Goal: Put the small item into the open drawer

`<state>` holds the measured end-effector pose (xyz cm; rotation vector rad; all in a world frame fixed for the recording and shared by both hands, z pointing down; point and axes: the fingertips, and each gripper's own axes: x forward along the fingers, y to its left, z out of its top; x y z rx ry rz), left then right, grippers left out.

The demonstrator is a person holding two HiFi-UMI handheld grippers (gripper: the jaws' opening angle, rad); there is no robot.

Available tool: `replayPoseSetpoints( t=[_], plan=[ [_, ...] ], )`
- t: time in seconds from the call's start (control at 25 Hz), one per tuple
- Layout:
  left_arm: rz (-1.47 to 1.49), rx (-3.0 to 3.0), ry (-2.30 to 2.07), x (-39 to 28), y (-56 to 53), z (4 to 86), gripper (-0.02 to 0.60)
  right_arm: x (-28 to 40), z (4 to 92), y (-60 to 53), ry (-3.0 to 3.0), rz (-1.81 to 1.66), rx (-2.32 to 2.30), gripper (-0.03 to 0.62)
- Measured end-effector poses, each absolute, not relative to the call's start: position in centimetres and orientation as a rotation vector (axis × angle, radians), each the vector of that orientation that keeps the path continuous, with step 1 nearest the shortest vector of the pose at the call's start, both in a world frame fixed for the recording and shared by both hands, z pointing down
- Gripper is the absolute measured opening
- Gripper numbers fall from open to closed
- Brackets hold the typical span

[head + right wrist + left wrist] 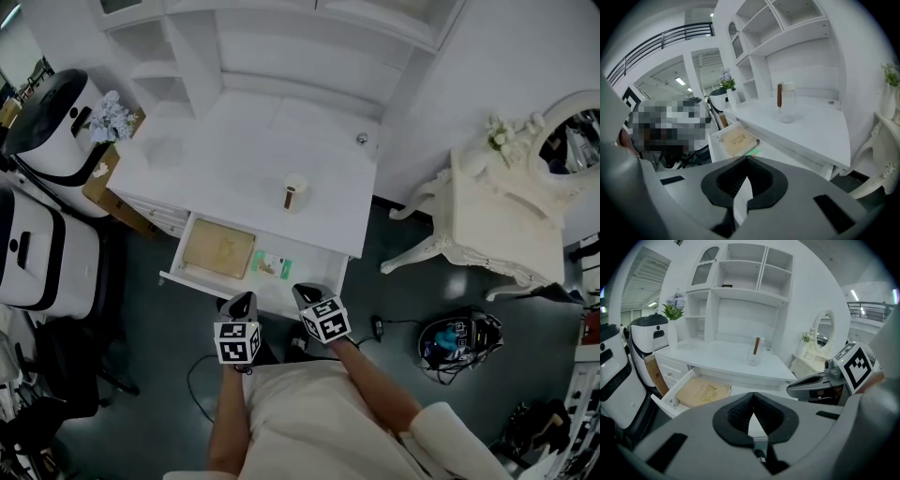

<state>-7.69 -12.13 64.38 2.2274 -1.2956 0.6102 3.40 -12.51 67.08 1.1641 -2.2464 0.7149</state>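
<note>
Both forearms reach forward side by side, holding the left gripper (242, 303) and right gripper (306, 295) at the drawer's (169, 275) front edge, tilted downward, jaws closed and empty.

Dark grey floor (403, 300) across the lower frame, white counter (234, 150) at centre, white open shelving (178, 56) above it, plain white wall (506, 66) upper right, ornate white dressing table (497, 225) with oval mirror (574, 141) at right edge, ceiling strip lights (680, 81) upper left in the right gripper view

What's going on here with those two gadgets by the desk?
A person at a white desk holds a gripper in each hand near its open drawer. The left gripper and right gripper are both shut and empty. A small green packet lies in the drawer beside a tan book; a bottle stands on the desk.
</note>
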Motion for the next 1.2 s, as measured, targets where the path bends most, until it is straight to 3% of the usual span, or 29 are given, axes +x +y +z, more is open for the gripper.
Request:
replayPoseSetpoints(
  t=[1.2],
  plan=[
    [0.612, 2.223, -1.279, -7.4, -11.9, 65.0, 0.015, 4.9, 68.1, -12.2, -2.2, 0.758, 1.193, 0.026]
  ],
)
